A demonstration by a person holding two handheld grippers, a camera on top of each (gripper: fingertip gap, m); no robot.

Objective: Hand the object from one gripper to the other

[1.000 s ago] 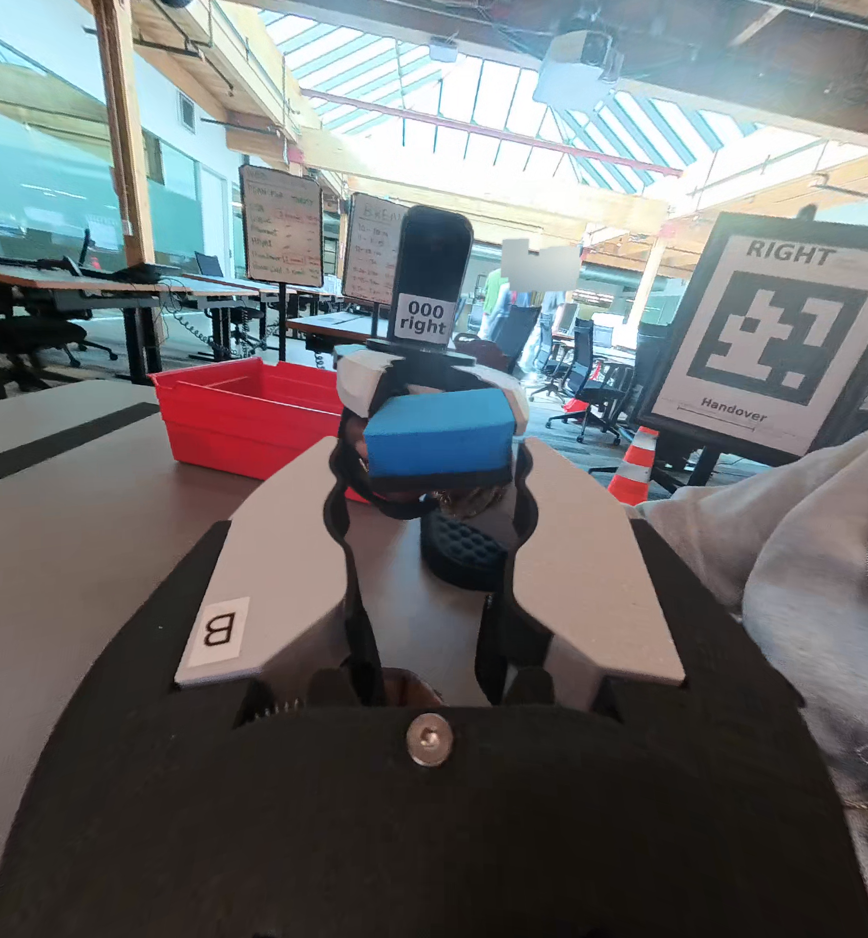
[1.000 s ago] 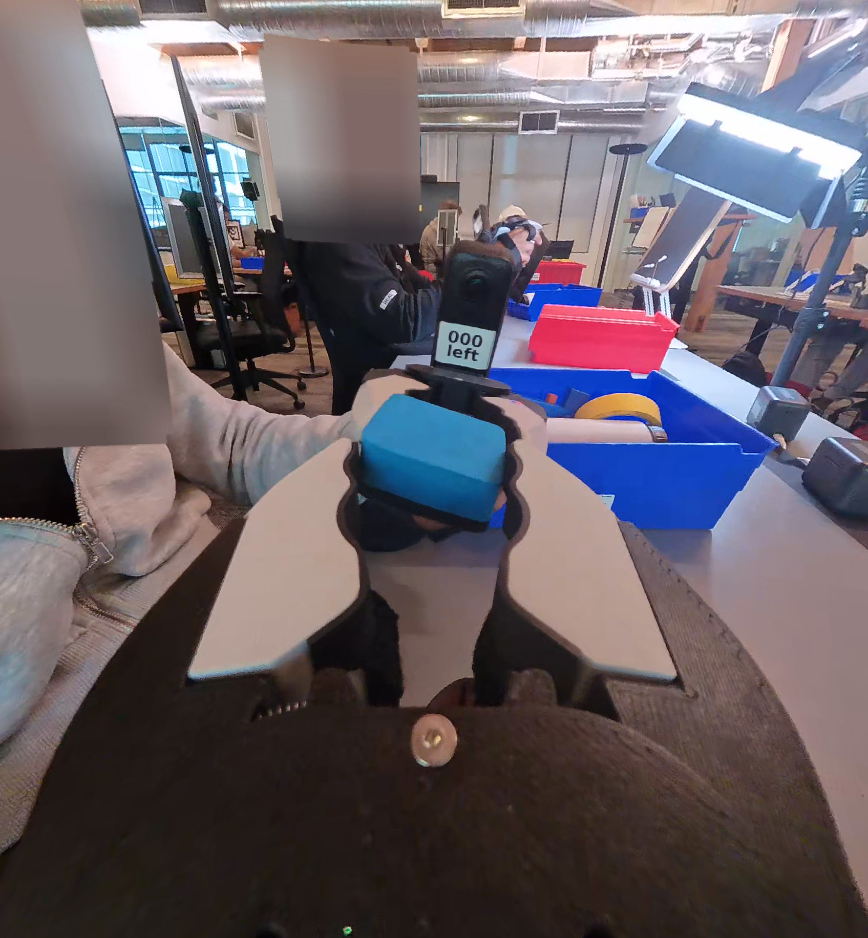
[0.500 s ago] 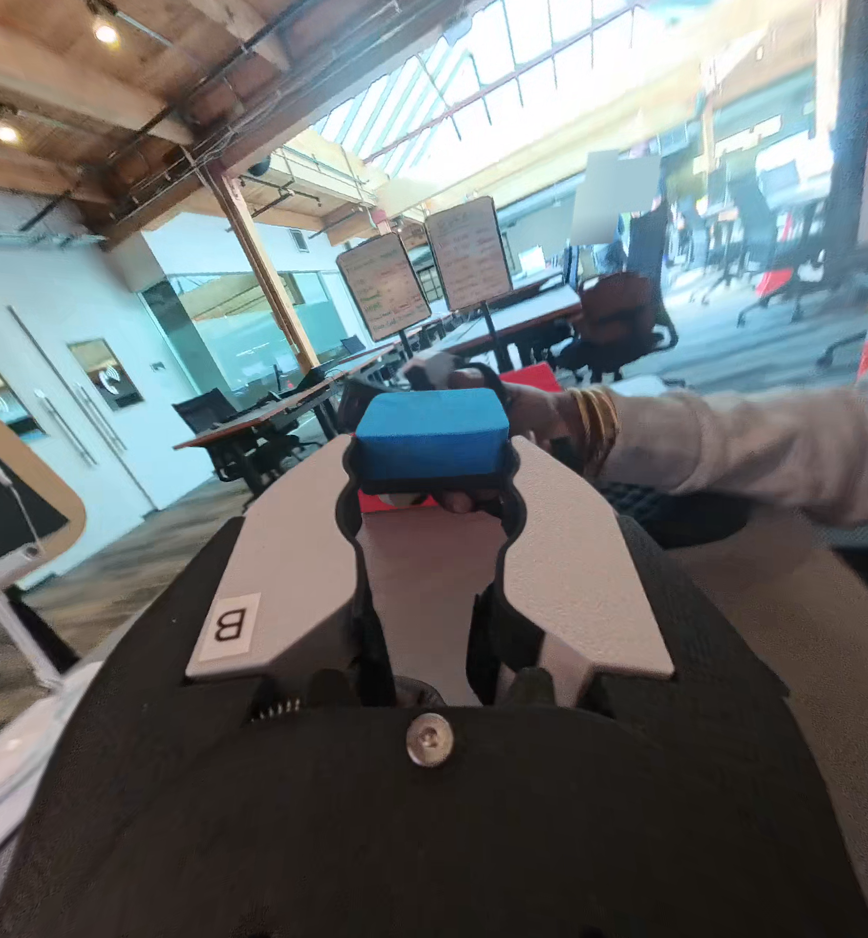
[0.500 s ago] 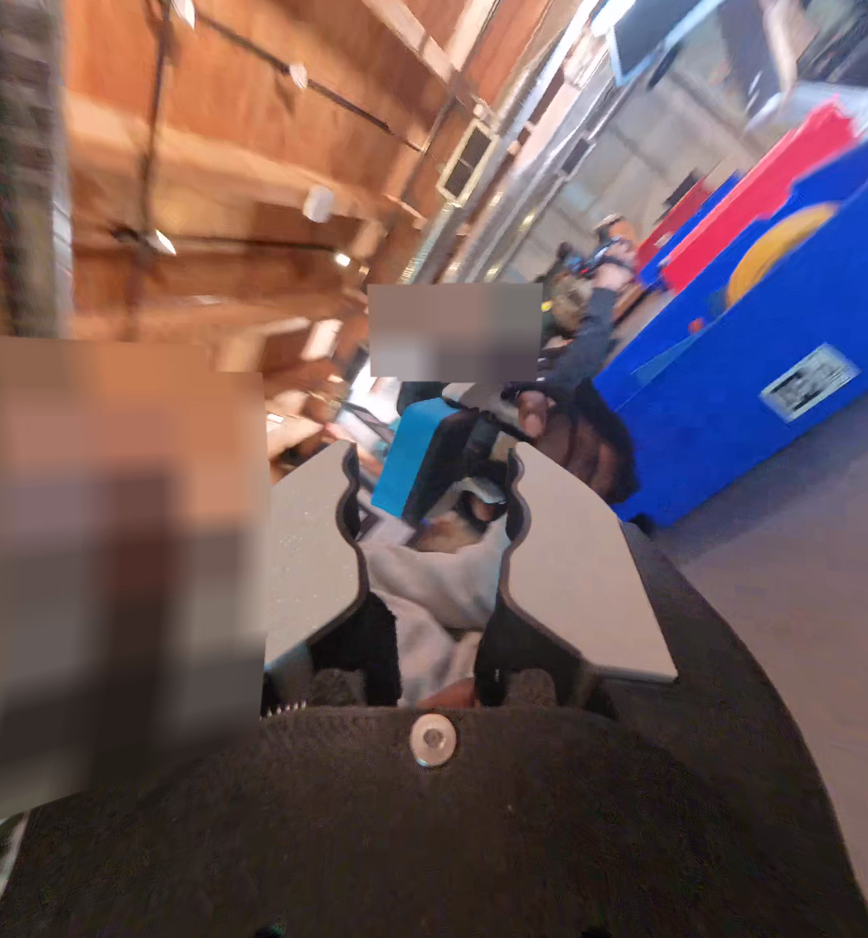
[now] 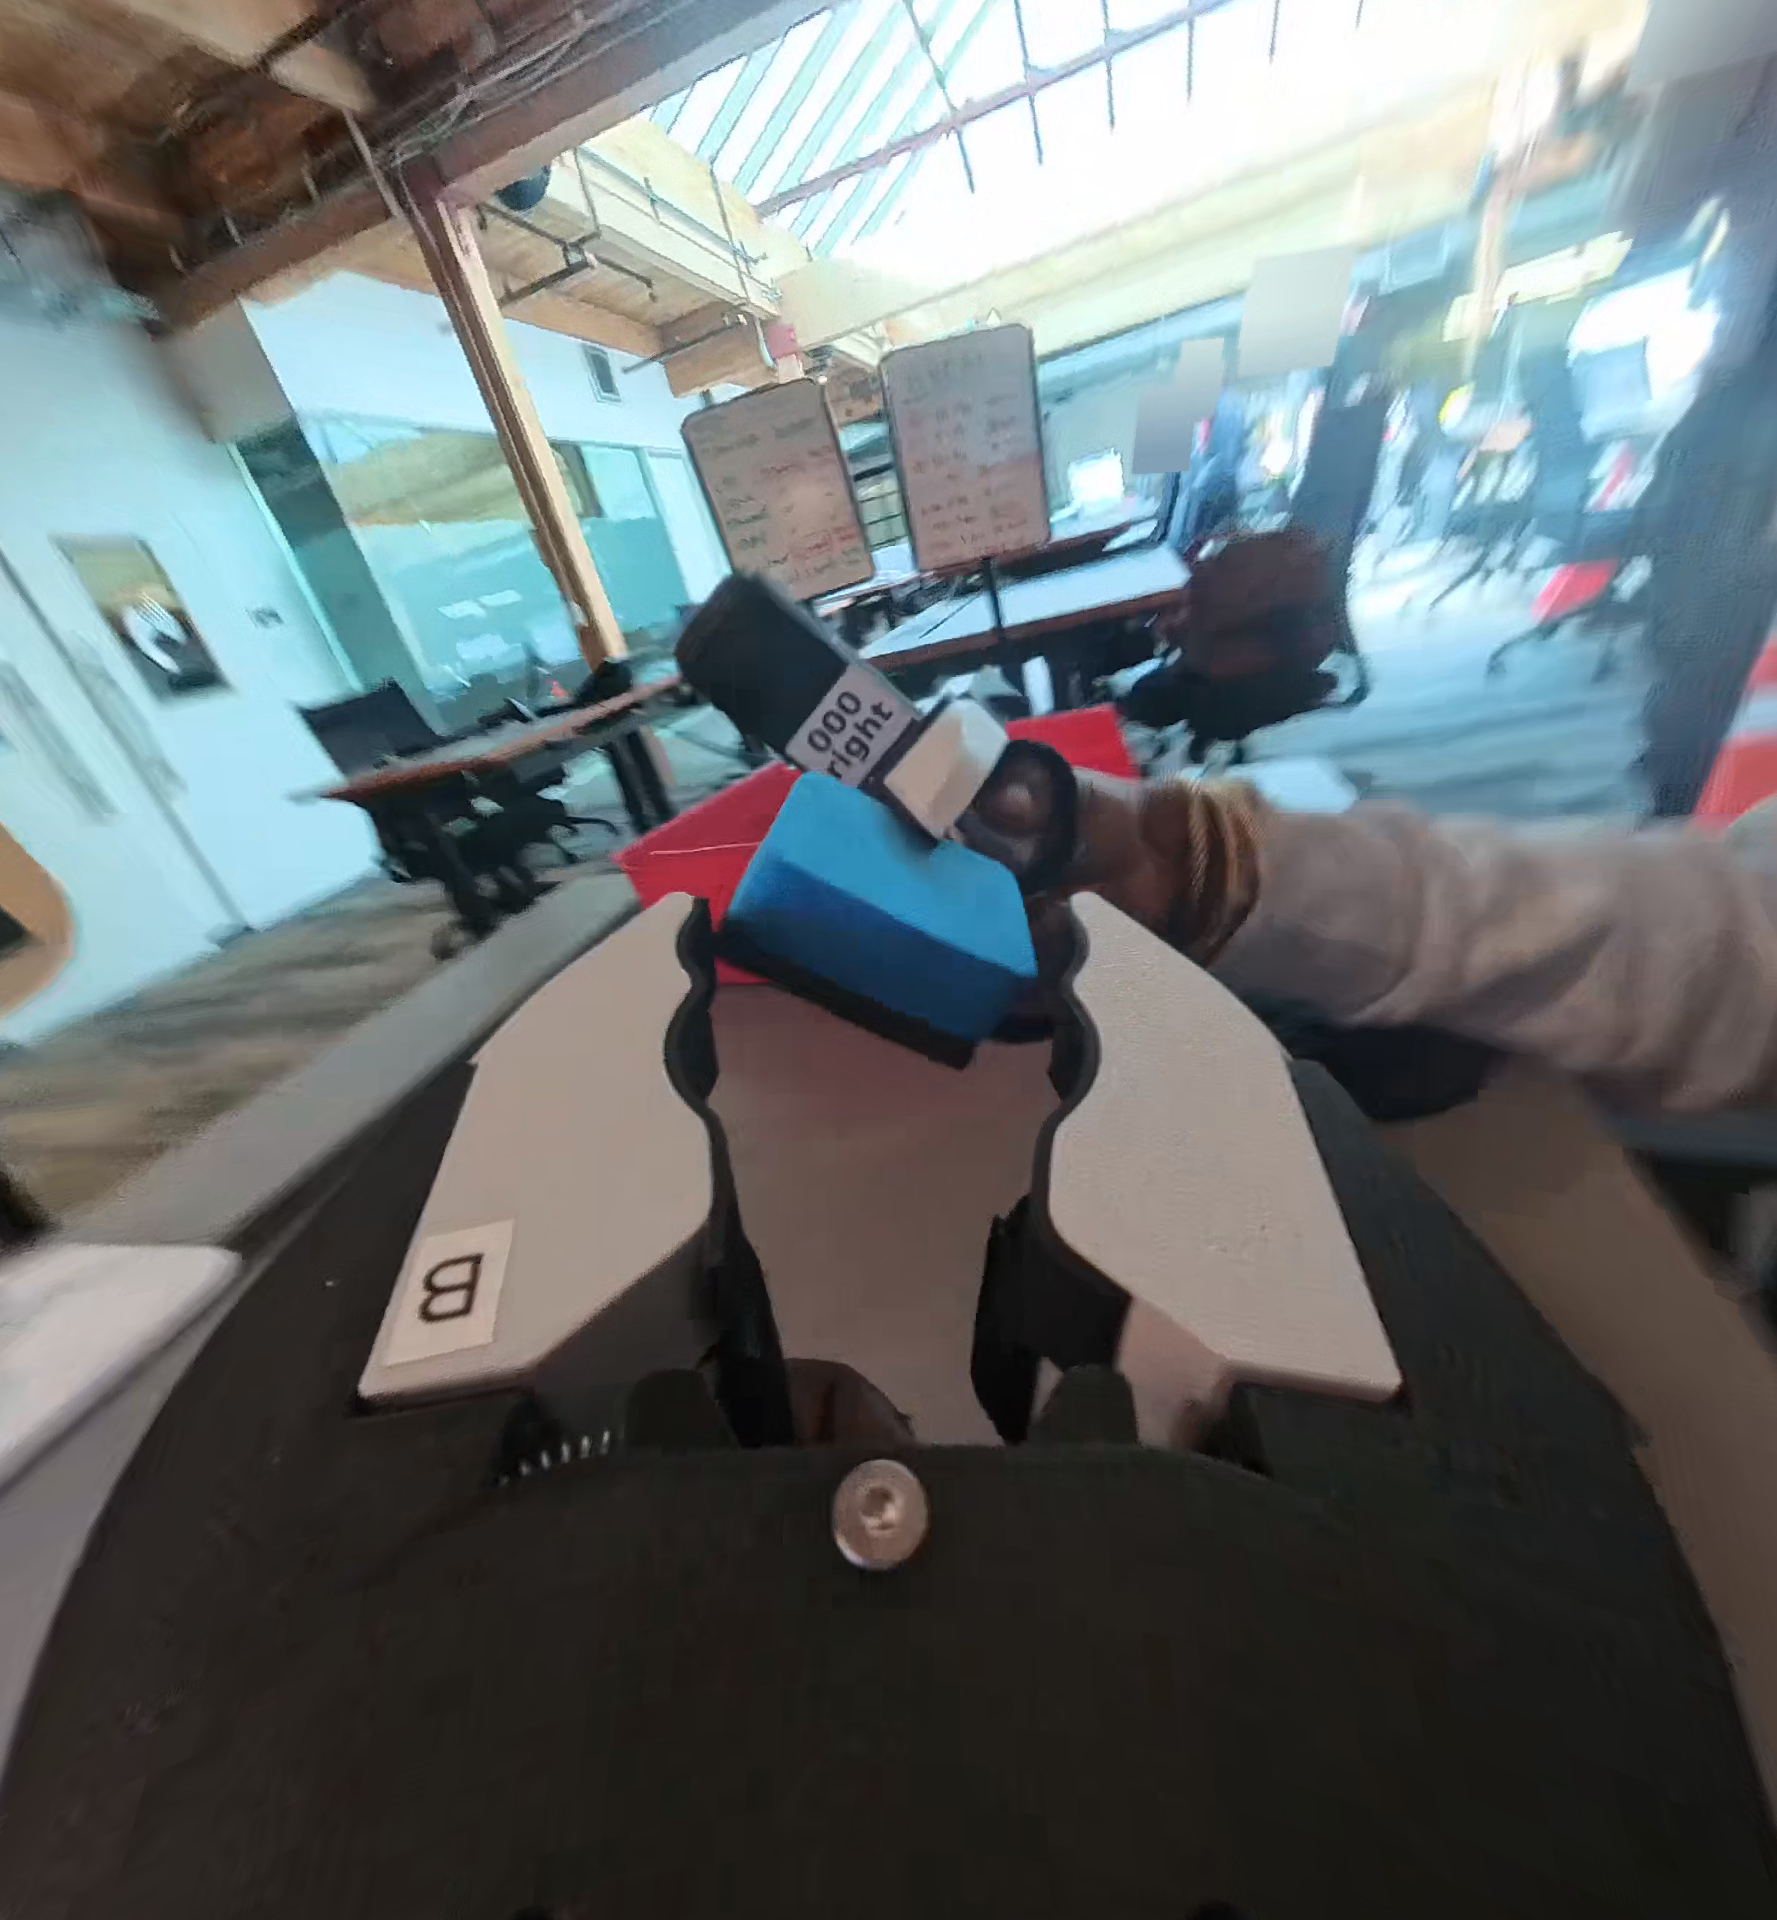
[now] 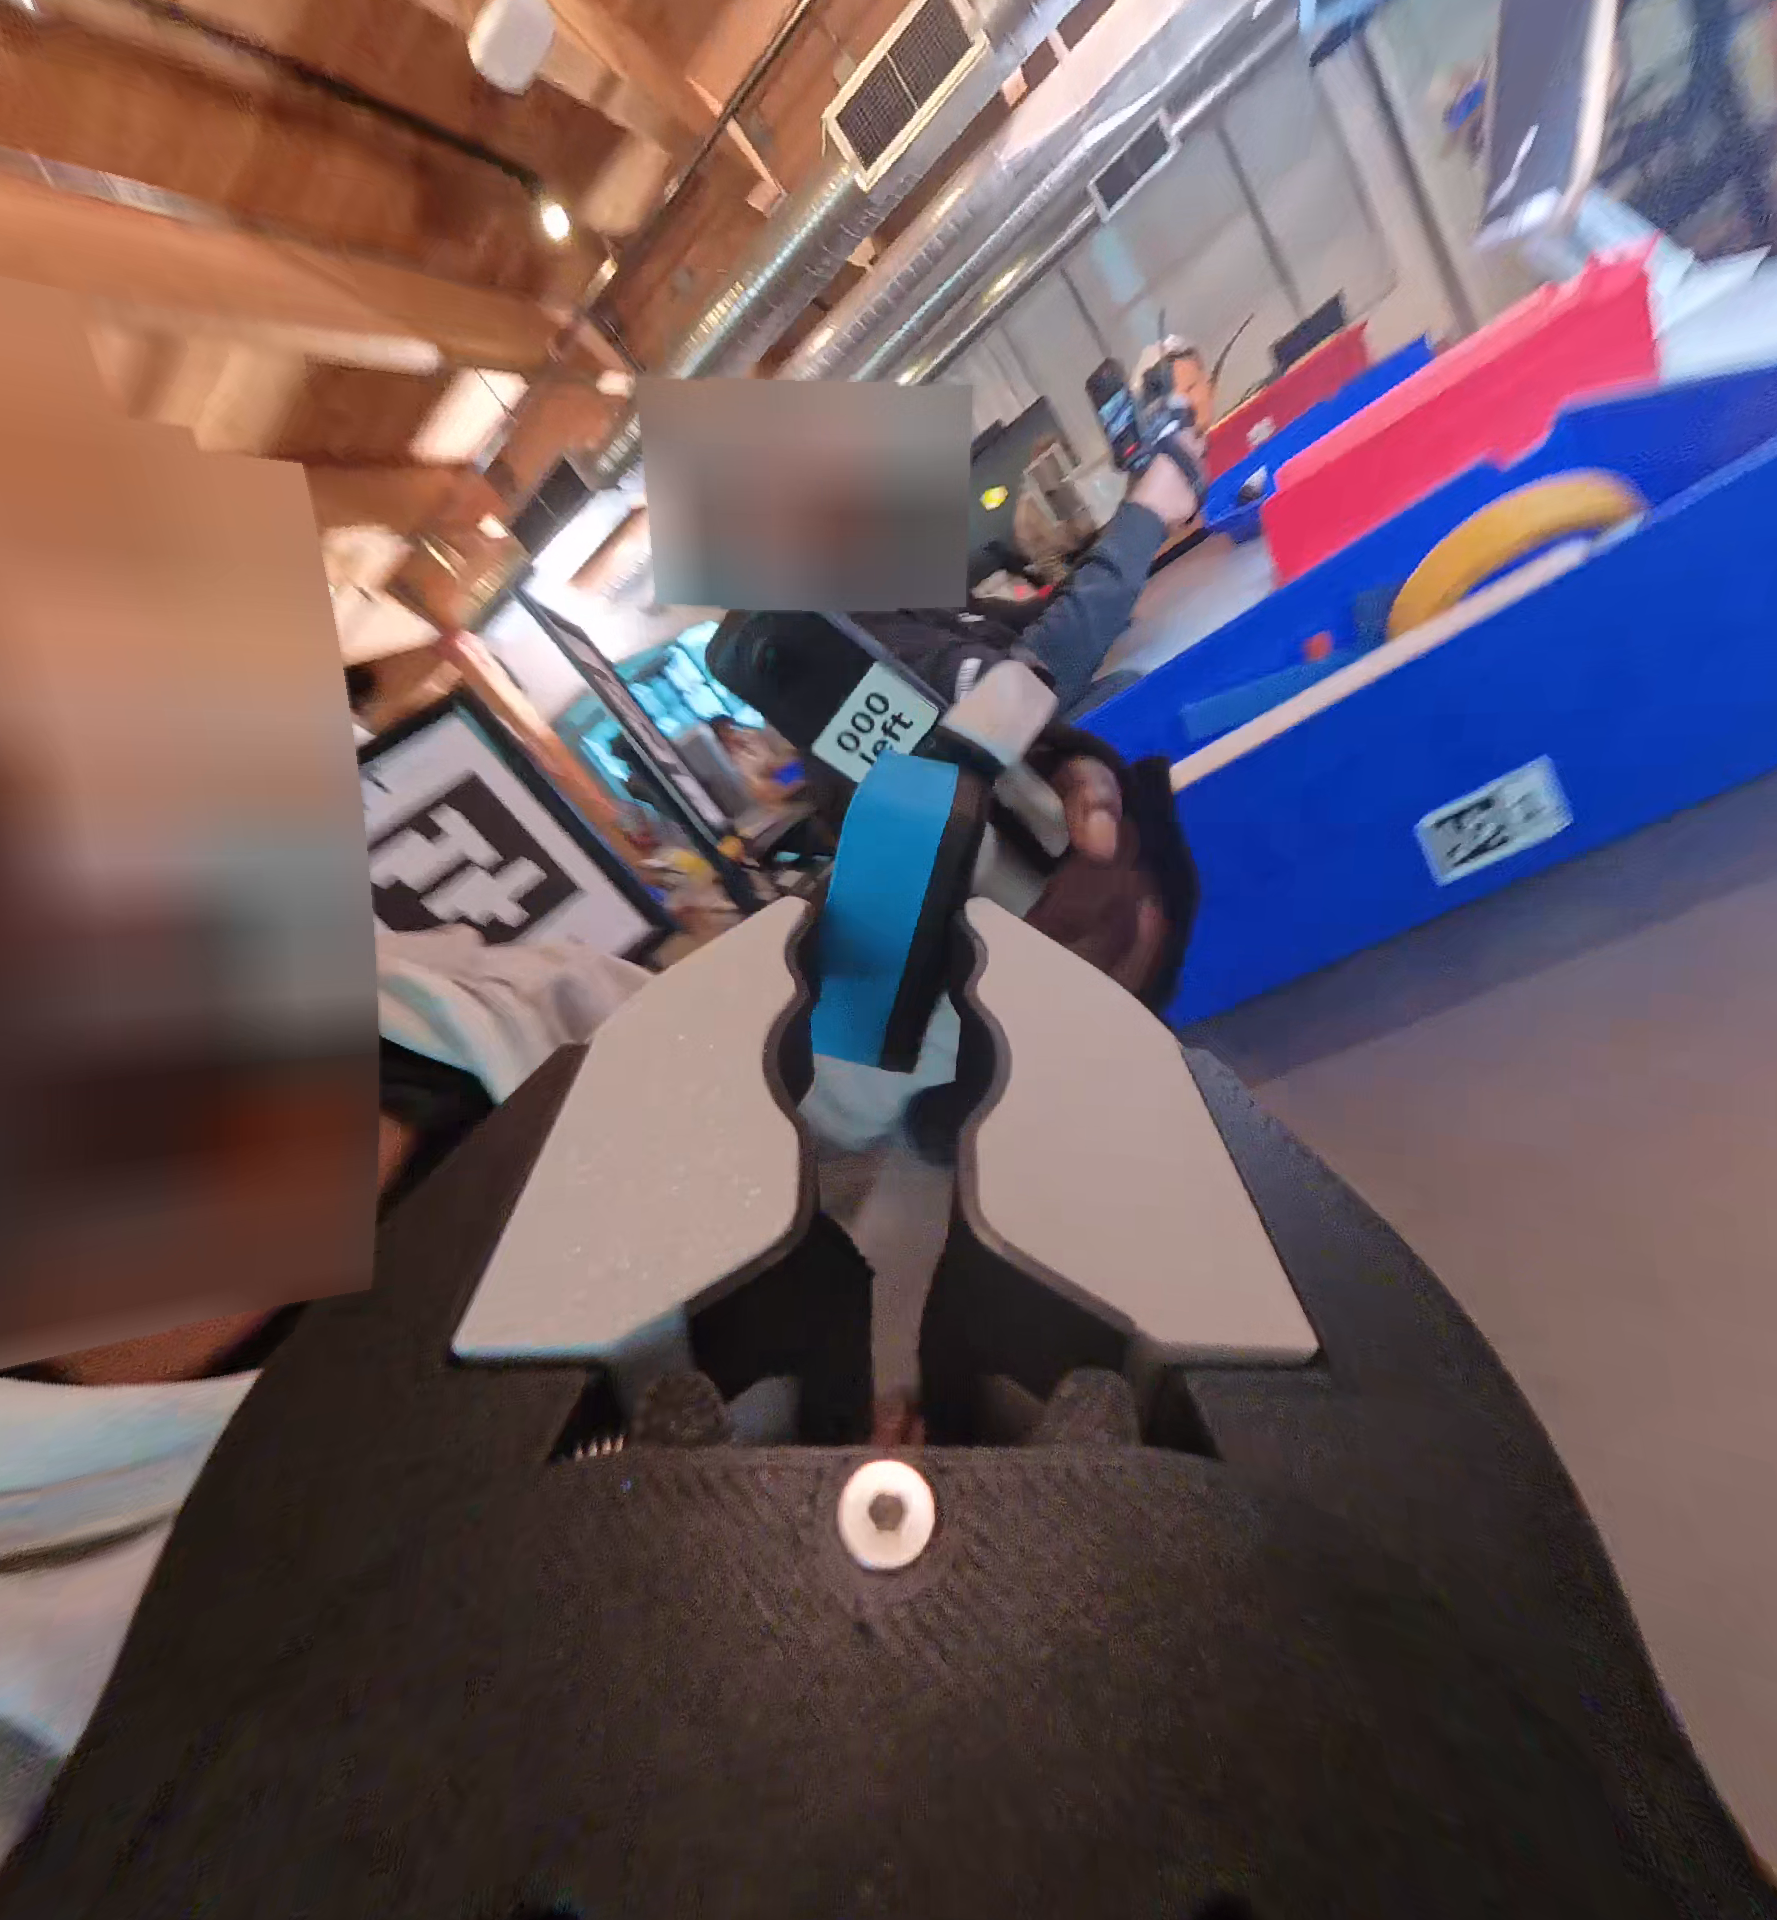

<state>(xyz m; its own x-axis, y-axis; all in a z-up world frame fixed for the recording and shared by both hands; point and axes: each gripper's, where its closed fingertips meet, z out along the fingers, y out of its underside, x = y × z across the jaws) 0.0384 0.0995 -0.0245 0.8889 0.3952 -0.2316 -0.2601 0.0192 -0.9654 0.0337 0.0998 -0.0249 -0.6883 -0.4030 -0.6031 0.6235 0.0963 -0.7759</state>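
A bright blue block (image 5: 879,914) with a black underside sits between pale grey fingers (image 5: 593,1174) edged in black, on a black body with one silver screw (image 5: 879,1525). A white sticker (image 5: 453,1301) marks the left finger. Behind, a red bin (image 5: 692,857), a grey sleeve (image 5: 1518,961), gold bangles (image 5: 1211,857) and an orange-and-white cone (image 5: 1772,717). In the right wrist view, the block (image 6: 879,914) shows blue and black edge-on, near a blue bin (image 6: 1383,821), a red bin (image 6: 1466,442), a yellow roll (image 6: 1507,530) and a black-and-white patterned sign (image 6: 479,873).
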